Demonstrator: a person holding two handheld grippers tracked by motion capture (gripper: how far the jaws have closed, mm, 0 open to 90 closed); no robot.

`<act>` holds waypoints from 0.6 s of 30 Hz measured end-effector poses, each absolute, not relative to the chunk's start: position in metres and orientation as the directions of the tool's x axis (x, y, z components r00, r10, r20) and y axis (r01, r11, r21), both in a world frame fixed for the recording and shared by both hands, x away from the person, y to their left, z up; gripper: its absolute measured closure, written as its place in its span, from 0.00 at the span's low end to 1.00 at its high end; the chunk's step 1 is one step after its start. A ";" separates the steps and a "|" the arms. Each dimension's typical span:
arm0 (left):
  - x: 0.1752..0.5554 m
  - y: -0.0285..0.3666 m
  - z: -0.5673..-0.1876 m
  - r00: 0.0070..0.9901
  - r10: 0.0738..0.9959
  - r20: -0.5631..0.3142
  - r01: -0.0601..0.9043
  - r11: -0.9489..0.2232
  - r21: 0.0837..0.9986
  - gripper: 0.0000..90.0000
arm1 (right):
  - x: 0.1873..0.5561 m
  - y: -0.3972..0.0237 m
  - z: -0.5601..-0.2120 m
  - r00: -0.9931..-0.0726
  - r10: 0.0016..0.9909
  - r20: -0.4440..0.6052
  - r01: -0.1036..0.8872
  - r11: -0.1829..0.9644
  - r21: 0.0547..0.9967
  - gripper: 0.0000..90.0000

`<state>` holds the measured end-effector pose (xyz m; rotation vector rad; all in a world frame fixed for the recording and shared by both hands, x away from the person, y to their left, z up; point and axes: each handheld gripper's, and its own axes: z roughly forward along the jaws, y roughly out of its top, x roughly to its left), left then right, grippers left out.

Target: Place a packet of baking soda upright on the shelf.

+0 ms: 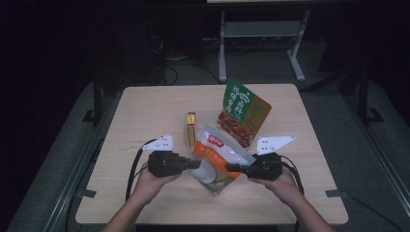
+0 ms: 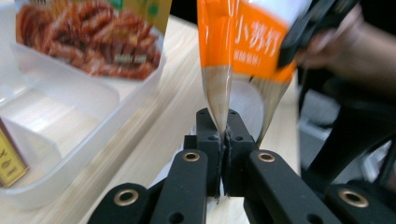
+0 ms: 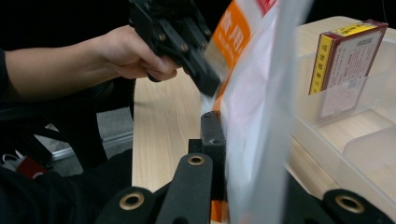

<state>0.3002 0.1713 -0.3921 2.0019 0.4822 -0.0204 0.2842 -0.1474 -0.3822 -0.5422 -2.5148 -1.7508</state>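
Observation:
An orange and white pouch (image 1: 217,159) hangs between my two grippers over the front middle of the table. My left gripper (image 1: 197,164) is shut on the pouch's left edge. In the left gripper view the two jaws (image 2: 223,123) pinch a thin fold of the pouch (image 2: 247,42). My right gripper (image 1: 228,167) is shut on the opposite edge. In the right gripper view the pouch (image 3: 252,93) covers one jaw of that gripper (image 3: 229,135), and the left gripper (image 3: 196,70) grips the far side.
A clear plastic tray (image 2: 93,135) sits just behind the pouch. It holds a yellow box (image 1: 191,128) standing on edge and a green snack bag (image 1: 244,111) with a picture of red food. Bare wood lies to both sides of the tray.

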 end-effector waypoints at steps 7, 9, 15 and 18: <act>0.301 0.173 -0.392 0.917 0.357 -0.177 0.327 -0.422 0.846 0.77 | 0.283 -0.150 -0.378 -0.942 0.268 0.203 0.283 0.305 0.909 1.00; 0.300 0.177 -0.390 0.909 0.393 -0.141 0.316 -0.428 0.847 0.66 | 0.282 -0.152 -0.376 -0.940 0.278 0.199 0.281 0.298 0.912 1.00; 0.297 0.194 -0.389 0.886 0.448 -0.119 0.329 -0.426 0.843 0.42 | 0.281 -0.157 -0.373 -0.938 0.287 0.192 0.276 0.288 0.917 1.00; 0.291 0.200 -0.395 0.882 0.456 -0.117 0.340 -0.447 0.827 0.37 | 0.280 -0.159 -0.369 -0.940 0.284 0.190 0.270 0.275 0.923 1.00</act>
